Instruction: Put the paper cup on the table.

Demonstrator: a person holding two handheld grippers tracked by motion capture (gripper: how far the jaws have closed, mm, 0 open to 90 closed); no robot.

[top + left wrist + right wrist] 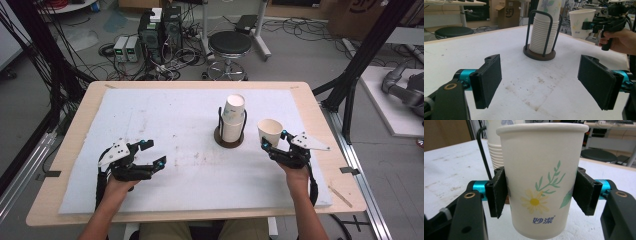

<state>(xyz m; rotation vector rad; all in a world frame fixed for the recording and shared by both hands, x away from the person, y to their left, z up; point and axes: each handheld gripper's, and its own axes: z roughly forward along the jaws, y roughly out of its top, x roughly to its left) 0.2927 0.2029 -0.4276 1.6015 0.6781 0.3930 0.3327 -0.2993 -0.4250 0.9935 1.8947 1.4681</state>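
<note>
Clamped in the right gripper [274, 140]: a white paper cup printed with a daisy and green leaves [541, 180], upright, mouth up, both black padded jaws pressed against its sides about halfway up the wall. In the high view, cup [270, 132] at centre right of the frame, just right of the stack of nested white paper cups [233, 119] standing in a dark wire holder on a round brown base [229, 140], near it but apart.

Left gripper [152, 152] at lower left of the high view, jaws spread wide with nothing between them, resting low over the white foam mat [165, 120]; bare mat between its two flat pads [489, 80] in the left gripper view.

Likely risks, as a judgement: thin paper wall, easily dented or ovalled by a harder squeeze; a looser hold, and the smooth tapered side could slide down through the pads. Held off the mat, so a slip would mean a tumble and a roll. Close to the holder's upright wire loops, so a sideways swing could knock the rim against them or tip the tall stack.

Materials: cup matte, rolled lip, narrowing toward the base, blue lettering under the flower. Pads felt-like, rectangular, on teal metal stubs. Mat soft-looking, scuffed with brownish stains, laid on a pale wooden tabletop [80, 120].
</note>
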